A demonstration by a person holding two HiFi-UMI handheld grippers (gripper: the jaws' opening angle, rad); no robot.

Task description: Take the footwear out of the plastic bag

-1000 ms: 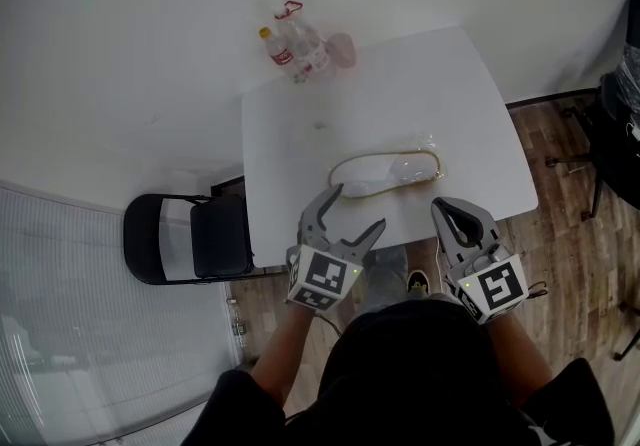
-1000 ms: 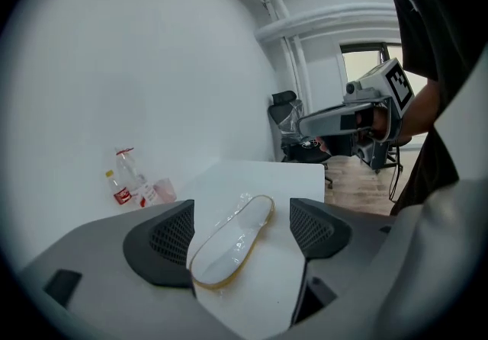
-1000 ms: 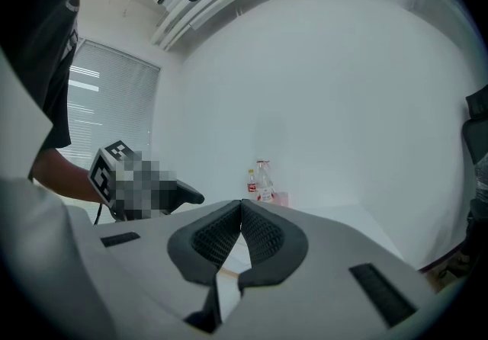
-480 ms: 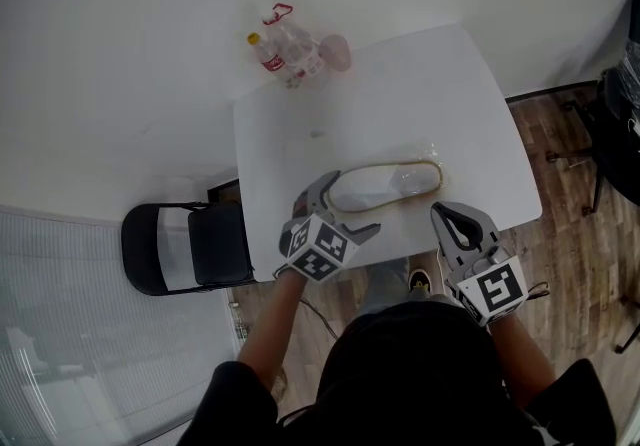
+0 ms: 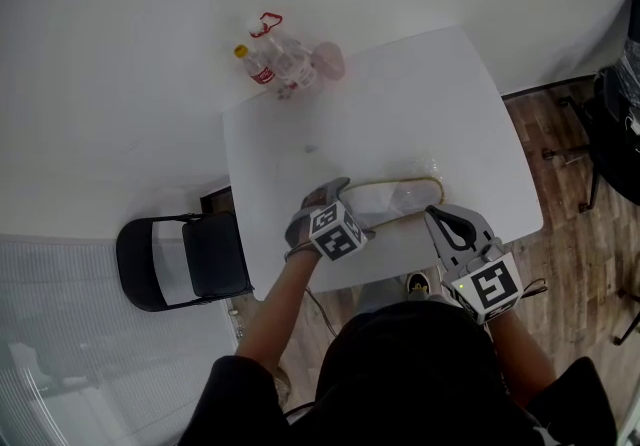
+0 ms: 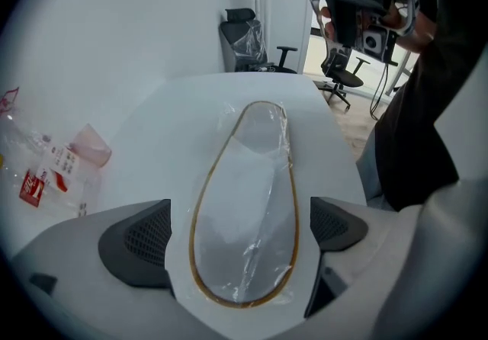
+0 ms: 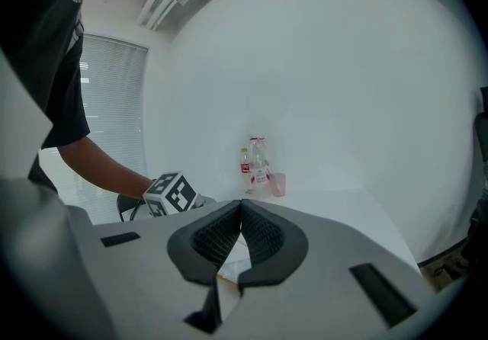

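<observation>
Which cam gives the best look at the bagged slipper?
Left gripper view: the slipper in its clear bag fills the centre, lying between the left gripper's opening jaws. Head view shows it small, one end hidden by that gripper. Right gripper view shows only a sliver under the right gripper's shut jaws.

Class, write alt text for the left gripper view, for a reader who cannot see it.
A white slipper in a clear plastic bag lies on a white table between the left gripper's fingers, which are opening wide. Bottles and a pink cup sit at left.
</observation>
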